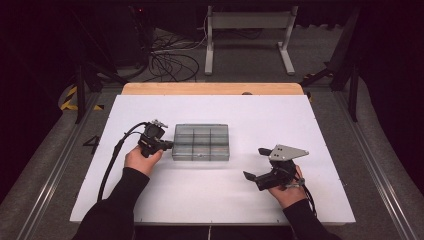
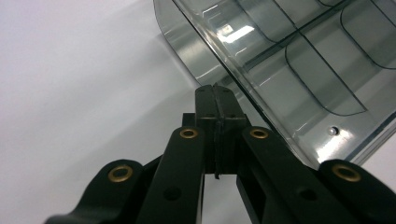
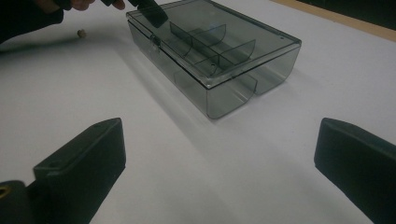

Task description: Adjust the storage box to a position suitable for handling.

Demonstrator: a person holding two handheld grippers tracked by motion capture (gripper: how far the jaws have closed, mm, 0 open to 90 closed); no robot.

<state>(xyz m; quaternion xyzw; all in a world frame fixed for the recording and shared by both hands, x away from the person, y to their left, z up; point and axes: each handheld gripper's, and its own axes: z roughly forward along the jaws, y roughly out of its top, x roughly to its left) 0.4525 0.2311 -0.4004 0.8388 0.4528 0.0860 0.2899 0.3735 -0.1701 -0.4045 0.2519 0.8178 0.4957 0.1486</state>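
Box: the clear smoky compartment box (image 1: 201, 142) sits lid-down-closed on the white surface (image 1: 200, 195), about mid-way across, between your two hands.
Left tongs: your left tongs (image 1: 169, 145) have their jaws pressed fully together with nothing between them; the tips rest at the box's left end, right at the lid edge, as the left gripper view (image 2: 215, 93) shows. Whether they actually touch the plastic, you cannot tell.
Right tongs: your right tongs (image 1: 255, 163) stand wide open and empty, pointing toward the box from its right, well apart from it.
Compartments: curved dividers show through the lid (image 3: 210, 35); the cells look empty.
Small item: a tiny round thing (image 3: 81, 33) lies on the surface near your left hand (image 1: 141, 160).
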